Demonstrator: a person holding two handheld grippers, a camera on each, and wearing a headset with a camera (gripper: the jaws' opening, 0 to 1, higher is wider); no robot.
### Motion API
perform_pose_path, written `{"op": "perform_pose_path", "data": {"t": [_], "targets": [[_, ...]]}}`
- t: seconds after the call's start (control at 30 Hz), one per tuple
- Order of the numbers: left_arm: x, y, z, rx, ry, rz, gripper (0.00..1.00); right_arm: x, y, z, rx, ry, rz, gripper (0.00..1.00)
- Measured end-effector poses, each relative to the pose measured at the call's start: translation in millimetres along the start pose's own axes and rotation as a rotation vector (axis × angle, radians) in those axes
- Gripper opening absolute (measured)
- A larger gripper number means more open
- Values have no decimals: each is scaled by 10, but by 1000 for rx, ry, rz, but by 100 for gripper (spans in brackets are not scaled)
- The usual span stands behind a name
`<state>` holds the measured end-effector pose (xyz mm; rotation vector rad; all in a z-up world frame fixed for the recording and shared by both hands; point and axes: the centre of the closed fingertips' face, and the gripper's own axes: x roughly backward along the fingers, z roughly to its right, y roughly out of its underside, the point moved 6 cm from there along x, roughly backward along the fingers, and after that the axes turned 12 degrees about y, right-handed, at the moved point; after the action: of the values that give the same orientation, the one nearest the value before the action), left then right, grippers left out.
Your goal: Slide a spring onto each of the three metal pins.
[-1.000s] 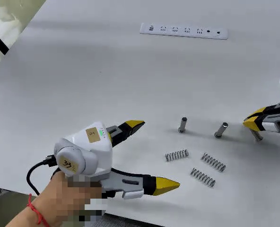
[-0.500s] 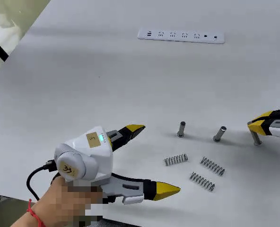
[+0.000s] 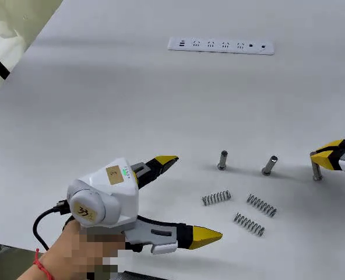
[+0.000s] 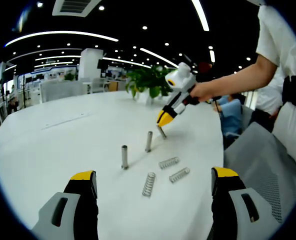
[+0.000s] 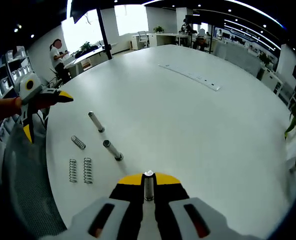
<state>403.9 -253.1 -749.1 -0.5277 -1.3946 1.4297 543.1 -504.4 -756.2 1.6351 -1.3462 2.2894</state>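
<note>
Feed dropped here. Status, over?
Left gripper open, empty. Right gripper shut on one pin. Three springs loose on table, none threaded. Nothing in the way.

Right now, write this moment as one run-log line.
left tool: open | right tool: shut on right pin | springs: three flat on table | pins: all bare

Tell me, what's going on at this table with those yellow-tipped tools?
A person holds a gripper in each hand over a white table. The right gripper has its jaws closed on the rightmost metal pin, whose foot rests on the table. The left gripper hovers open near three springs lying loose. Two other pins stand bare, so no spring is on a pin yet.
</note>
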Motion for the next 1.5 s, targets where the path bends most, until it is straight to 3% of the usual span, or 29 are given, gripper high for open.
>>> {"op": "perform_pose_path", "data": {"t": [0.8, 1.5], "targets": [[-11, -27, 23, -5, 6, -7, 96, 181, 166, -3, -52, 47, 107, 8], [-19, -50, 30, -7, 6, -5, 95, 197, 170, -60, -47, 43, 106, 8]]}}
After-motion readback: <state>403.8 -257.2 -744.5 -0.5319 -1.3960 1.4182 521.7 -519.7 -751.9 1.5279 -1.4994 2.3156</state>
